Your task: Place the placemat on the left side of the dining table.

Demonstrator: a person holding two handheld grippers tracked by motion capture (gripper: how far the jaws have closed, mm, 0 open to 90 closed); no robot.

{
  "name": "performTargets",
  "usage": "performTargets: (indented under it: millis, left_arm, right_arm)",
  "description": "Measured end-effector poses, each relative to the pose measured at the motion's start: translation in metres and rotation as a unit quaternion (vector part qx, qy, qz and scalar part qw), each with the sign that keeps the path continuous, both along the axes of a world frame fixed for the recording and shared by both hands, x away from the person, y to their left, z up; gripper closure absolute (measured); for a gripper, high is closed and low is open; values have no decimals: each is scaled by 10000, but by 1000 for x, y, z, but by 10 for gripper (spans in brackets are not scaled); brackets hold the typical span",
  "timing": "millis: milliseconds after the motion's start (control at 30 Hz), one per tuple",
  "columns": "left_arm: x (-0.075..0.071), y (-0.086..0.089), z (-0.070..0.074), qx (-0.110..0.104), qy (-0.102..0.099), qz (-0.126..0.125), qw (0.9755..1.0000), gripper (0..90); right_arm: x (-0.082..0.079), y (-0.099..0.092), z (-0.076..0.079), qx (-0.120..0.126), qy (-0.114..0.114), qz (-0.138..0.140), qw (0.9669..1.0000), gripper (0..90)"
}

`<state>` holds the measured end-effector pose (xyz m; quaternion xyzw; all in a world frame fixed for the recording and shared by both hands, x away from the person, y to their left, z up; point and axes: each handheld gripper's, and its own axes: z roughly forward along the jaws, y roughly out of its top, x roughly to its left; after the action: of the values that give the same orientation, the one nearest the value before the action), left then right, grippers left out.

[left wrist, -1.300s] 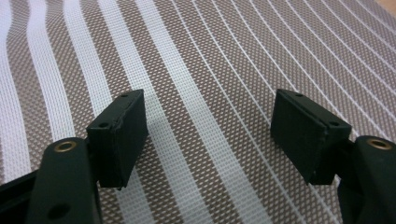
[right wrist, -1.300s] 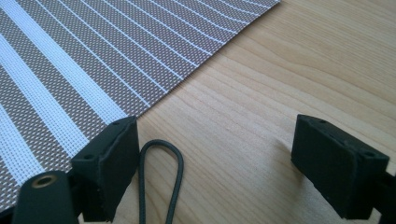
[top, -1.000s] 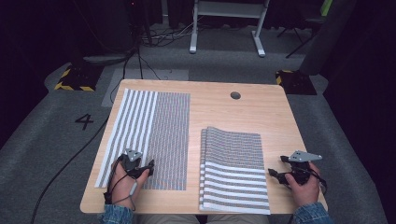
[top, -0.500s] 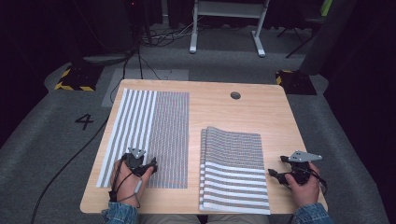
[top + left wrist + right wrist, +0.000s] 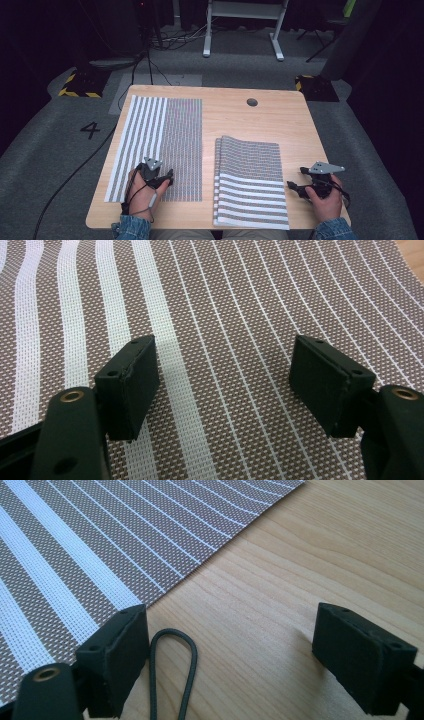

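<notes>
Left gripper view: left tool (image 5: 225,385) wide apart over flat striped mat (image 5: 225,300); high view: right tool (image 5: 300,189), equally wide, beside folded mats (image 5: 250,185).

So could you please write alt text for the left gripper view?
The left gripper hovers open over a flat brown woven placemat, nothing between its black jaws. White stripes, broad at left and thin at right, run along the mat.

Flat on the left half of the bench lies a woven brown-and-white striped placemat (image 5: 160,145), fully spread, broad white stripes on its left part, fine lines on its right, near edge towards the person. Just right of it, apart, sits a stack of matching striped mats (image 5: 250,182), neatly piled, broad stripes nearest the bench's front edge.
</notes>
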<state>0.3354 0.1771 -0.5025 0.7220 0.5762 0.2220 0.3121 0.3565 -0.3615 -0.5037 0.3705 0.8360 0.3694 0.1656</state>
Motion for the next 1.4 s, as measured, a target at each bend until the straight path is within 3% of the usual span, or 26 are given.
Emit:
performTargets:
  millis: [100, 633, 733, 867, 1000, 1300, 1400]
  left_arm:
    - [3, -3, 0, 5, 5, 159, 9999, 277]
    - [23, 5, 0, -75, 10, 424, 9991, 280]
    - [23, 7, 0, -172, 14, 469, 9988, 281]
    - [20, 4, 0, -22, 16, 584, 9983, 278]
    - [12, 2, 0, -24, 22, 699, 9975, 277]
    - [11, 1, 0, -14, 32, 683, 9977, 276]
    - [10, 4, 0, -34, 36, 506, 9987, 273]
  right_arm:
    - [0, 0, 0, 2, -5, -6, 10000, 154]
    - [0, 0, 0, 15, -8, -6, 10000, 154]
    - [0, 0, 0, 10, -10, -12, 10000, 154]
    - [0, 0, 0, 18, -19, -11, 10000, 154]
    - [0, 0, 0, 15, -19, -3, 10000, 154]
    - [0, 0, 0, 17, -16, 0, 10000, 154]
    - [0, 0, 0, 17, -16, -1, 10000, 154]
